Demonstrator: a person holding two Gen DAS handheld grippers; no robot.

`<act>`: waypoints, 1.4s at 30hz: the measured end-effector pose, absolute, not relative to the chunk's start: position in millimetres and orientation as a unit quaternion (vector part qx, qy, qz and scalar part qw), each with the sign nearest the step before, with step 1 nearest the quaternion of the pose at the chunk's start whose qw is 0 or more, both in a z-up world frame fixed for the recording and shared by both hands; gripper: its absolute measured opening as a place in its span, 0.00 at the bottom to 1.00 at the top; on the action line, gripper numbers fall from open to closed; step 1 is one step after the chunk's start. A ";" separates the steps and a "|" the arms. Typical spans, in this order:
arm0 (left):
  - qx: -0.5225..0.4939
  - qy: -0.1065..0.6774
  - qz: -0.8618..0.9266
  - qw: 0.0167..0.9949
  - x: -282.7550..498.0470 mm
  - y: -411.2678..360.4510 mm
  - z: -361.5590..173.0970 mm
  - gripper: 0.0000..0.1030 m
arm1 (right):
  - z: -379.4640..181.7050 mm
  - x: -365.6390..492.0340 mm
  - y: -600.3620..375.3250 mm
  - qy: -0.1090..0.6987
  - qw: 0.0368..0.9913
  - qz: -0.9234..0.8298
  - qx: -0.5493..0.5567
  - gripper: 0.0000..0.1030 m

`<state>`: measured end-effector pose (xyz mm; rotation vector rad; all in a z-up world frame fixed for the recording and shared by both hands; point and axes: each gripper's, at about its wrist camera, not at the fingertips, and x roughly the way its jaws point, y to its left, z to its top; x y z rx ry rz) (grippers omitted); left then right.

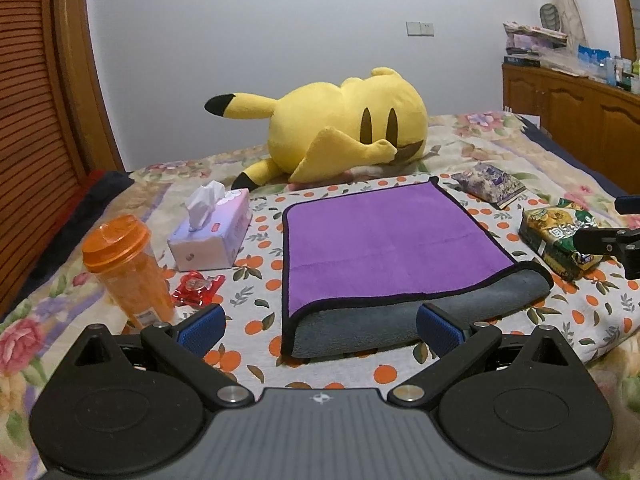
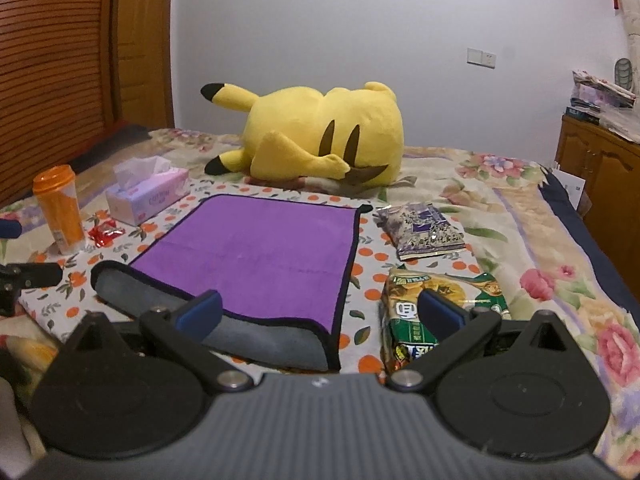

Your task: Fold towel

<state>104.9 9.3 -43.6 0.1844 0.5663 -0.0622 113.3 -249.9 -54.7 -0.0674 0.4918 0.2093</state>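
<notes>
A purple towel (image 1: 384, 240) with a black hem and grey underside lies folded over on the orange-print cloth (image 1: 256, 240); the grey fold (image 1: 440, 308) faces me. It also shows in the right wrist view (image 2: 260, 252). My left gripper (image 1: 320, 330) is open and empty, just short of the towel's near edge. My right gripper (image 2: 320, 314) is open and empty over the towel's near right corner. The right gripper's tips (image 1: 600, 240) show at the right edge of the left wrist view.
A yellow plush toy (image 1: 344, 128) lies behind the towel. An orange cup (image 1: 128, 268), tissue box (image 1: 212, 228) and red wrapper (image 1: 198, 286) sit left of it. A purple snack bag (image 2: 424, 232) and a green snack bag (image 2: 440, 312) sit right. Wooden cabinet (image 1: 580, 112) at far right.
</notes>
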 end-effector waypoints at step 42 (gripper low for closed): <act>0.106 0.342 -0.054 0.932 187.5 38.0 -87.2 0.80 | -83.9 178.2 -237.7 0.299 0.943 0.133 -0.064 1.00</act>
